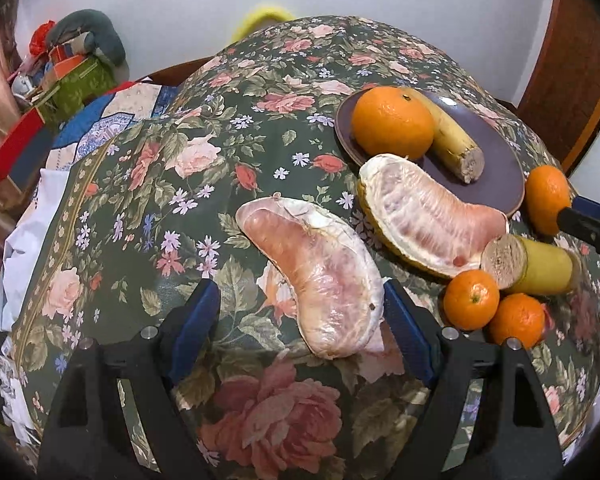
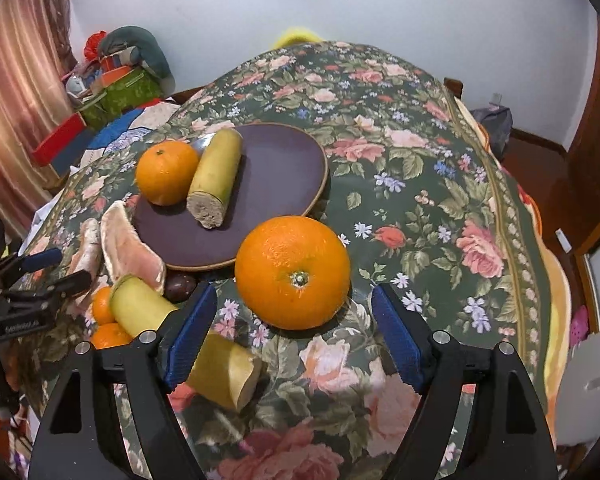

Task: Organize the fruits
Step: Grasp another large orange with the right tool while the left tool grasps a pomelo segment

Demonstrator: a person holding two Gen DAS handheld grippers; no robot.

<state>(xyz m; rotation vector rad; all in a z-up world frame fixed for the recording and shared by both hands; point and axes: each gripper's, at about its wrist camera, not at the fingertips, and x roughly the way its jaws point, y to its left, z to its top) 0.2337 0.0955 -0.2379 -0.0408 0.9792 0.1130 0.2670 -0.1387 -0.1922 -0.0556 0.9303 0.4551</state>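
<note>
A dark purple plate [image 1: 496, 168] [image 2: 284, 168] holds an orange [image 1: 392, 122] [image 2: 166, 172] and a cut yellow sugarcane piece [image 1: 452, 136] [image 2: 216, 176]. My left gripper [image 1: 300, 320] is open around a peeled pomelo segment [image 1: 320, 268] lying on the floral tablecloth. A second pomelo segment in its rind [image 1: 428, 216] [image 2: 128, 248] leans on the plate's edge. My right gripper [image 2: 292, 336] is open, with a large orange [image 2: 294, 272] between its fingertips on the cloth.
Small mandarins [image 1: 472, 300] [image 1: 518, 320] [image 1: 548, 200], a cane piece [image 1: 532, 264] [image 2: 140, 304] and another cane piece [image 2: 228, 372] lie near the plate. A dark round fruit [image 2: 180, 286] sits by it. Boxes and clutter [image 1: 60, 80] are beyond the table's left edge.
</note>
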